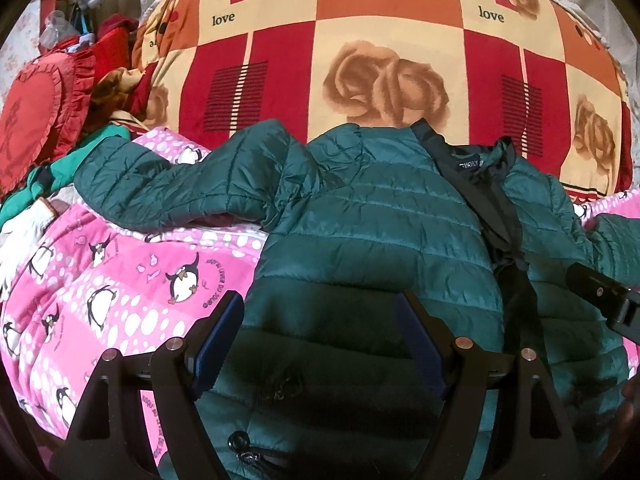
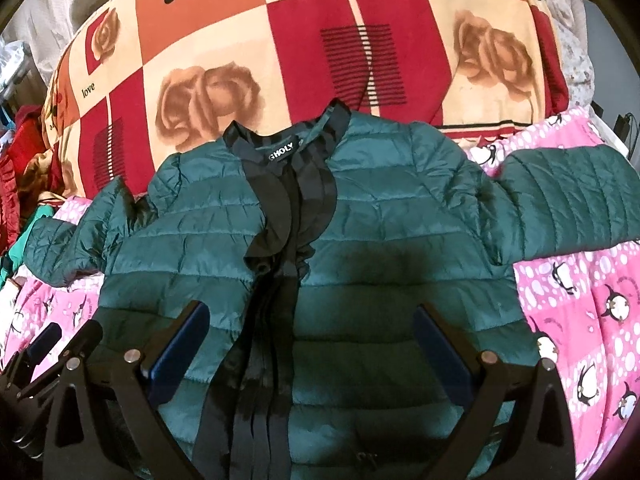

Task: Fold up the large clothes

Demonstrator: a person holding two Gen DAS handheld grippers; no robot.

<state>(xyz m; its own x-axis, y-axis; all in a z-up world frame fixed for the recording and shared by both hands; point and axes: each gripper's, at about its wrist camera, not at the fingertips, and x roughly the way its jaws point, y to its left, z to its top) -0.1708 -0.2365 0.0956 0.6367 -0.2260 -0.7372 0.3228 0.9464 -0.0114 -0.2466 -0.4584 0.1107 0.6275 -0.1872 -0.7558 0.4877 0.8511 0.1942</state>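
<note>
A dark green quilted puffer jacket (image 1: 360, 216) lies spread face up on a pink penguin blanket (image 1: 100, 280), its black collar and front placket up the middle, both sleeves stretched out sideways. My left gripper (image 1: 320, 312) is open and empty, hovering over the jacket's left lower front. My right gripper (image 2: 312, 320) is open and empty over the jacket (image 2: 380, 216), straddling the right side of its placket. The right gripper's body shows at the right edge of the left wrist view (image 1: 612, 300). The left gripper shows at the lower left of the right wrist view (image 2: 44, 352).
A thick folded quilt (image 1: 360, 40) with red, orange and cream squares and roses lies behind the jacket. A red ruffled cushion (image 1: 32, 120) and piled clothes sit at the far left. The pink blanket (image 2: 580, 300) extends right of the jacket.
</note>
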